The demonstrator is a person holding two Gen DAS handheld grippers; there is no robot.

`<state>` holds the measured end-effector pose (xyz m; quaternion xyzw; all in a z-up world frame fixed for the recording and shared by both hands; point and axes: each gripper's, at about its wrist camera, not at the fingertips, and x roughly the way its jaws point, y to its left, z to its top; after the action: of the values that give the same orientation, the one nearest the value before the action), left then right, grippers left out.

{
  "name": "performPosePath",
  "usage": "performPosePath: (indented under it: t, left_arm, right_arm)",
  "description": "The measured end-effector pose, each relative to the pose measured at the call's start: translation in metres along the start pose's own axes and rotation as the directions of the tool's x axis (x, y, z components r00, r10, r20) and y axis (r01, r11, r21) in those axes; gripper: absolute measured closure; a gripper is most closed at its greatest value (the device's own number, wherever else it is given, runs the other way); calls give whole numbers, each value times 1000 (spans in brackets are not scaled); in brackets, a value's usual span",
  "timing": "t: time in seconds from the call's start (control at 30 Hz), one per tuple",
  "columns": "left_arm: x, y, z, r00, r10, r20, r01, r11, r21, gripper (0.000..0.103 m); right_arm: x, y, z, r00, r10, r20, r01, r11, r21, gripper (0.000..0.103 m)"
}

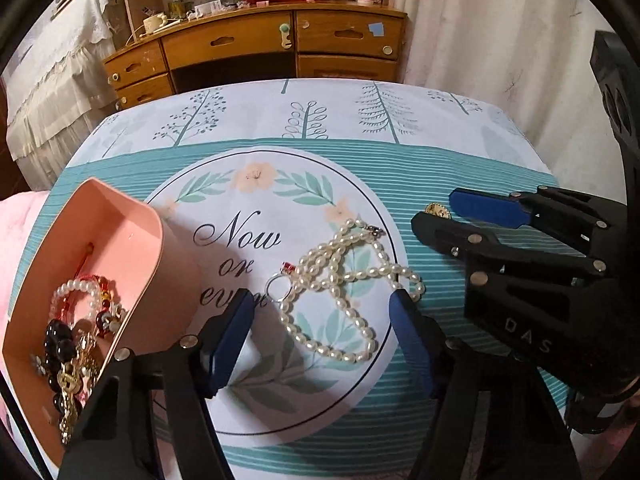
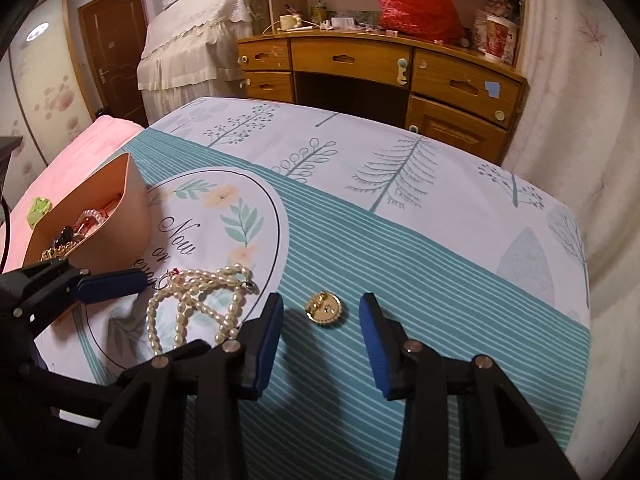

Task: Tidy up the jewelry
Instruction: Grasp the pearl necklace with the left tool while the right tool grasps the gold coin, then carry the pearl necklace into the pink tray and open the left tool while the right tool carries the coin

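Both grippers are low over the surface (image 2: 400, 248), a table under a teal-striped cloth printed with trees and a round white floral medallion. The left gripper (image 1: 322, 312) reaches forward, its blue-padded jaws spread wide and holding nothing, and between them lies the long white pearl necklace (image 1: 344, 284) in tangled loops on the medallion. At the necklace's left edge sits a small silver ring with a red stone (image 1: 280, 286), touching the pearls and just ahead of the left pad.

Left of the necklace stands the pink open-topped box (image 1: 120, 216), already carrying a heap of jewelry (image 1: 76, 336): a pearl bracelet, dark beads, red beads and gold pieces.

Over to the right of the necklace, the right gripper (image 2: 320, 332) comes in level with the cloth, pointing forward, jaws well apart and empty. Centred in the gap just ahead of the tips lies the round gold brooch with a scalloped rim (image 2: 324, 309), flat on the teal stripes and clear of both pads. From the left wrist view that gripper (image 1: 434, 208) shows side-on, fingers angled toward the necklace, the brooch (image 1: 437, 211) peeking between its tips.

Beyond the far edge of the surface stands a wooden desk with drawers (image 2: 360, 60), a red plastic bag (image 2: 412, 0) on top
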<state>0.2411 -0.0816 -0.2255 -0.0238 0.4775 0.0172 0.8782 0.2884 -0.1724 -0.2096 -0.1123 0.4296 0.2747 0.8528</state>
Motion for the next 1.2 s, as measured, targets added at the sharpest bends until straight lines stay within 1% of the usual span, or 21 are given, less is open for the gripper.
performPosePath:
  t: [0.07,0.1,0.13,0.17,0.23,0.33,0.43,0.57,0.63,0.7,0.77,0.87,0.93,1.07,1.2]
  left_arm:
    - [1,0,2,1000,-4,0,4,1000,3,35]
    - [1,0,2,1000,-4,0,4,1000,5,39]
    - [0,-1,3,1000,-4,6,4,1000,10,49]
    - [0,-1,3,1000,-5,9,5,1000,12,54]
    - [-2,-3,5,1000,-6,10,6,1000,13,81]
    - [-4,-2,4,1000,-5,0,5,1000,-1,94]
    - [-7,0,-1,1000,-24,-11,24,1000,-12,96]
    - [-12,3,-9,998,-55,-23,55,998,3,96]
    - [-16,7,-14,994,-102,-34,102,995,-15,96]
    - [-19,11,-18,990,-134,-43,133,991,-32,97]
    - [-24,13,-21,987,-156,-43,155,988,-30,100]
    - [-31,16,-23,984,-171,-46,170,985,-19,100]
    - [-37,19,-23,978,-202,-44,202,979,-7,100]
    - [-46,23,-26,976,-212,-49,214,976,34,100]
    - [-60,35,-26,965,-257,-55,259,965,39,100]
  right_arm:
    - [0,-2,1,1000,5,1,-5,1000,19,84]
    - [0,-4,2,1000,11,1,-11,1000,29,84]
    - [1,-6,2,1000,20,1,-20,999,39,84]
    - [1,-7,3,1000,24,0,-24,999,44,84]
    - [2,-6,5,1000,22,-4,-21,999,46,84]
    - [0,-6,5,1000,23,-15,-22,998,59,84]
    - [-4,-8,1,1000,14,-28,-11,995,94,84]
    - [-10,-10,-7,999,19,-37,-14,989,148,84]
    - [-13,-11,-11,999,24,-41,-17,983,181,84]
    - [-16,-11,-14,999,28,-45,-18,976,218,84]
    - [-19,-12,-17,998,38,-49,-24,965,259,84]
    - [-22,-12,-22,997,55,-58,-34,945,326,84]
    - [-25,-11,-26,995,73,-63,-45,927,371,84]
    - [-29,-5,-32,992,90,-92,-41,896,442,84]
    - [-32,2,-39,986,126,-105,-51,846,531,84]
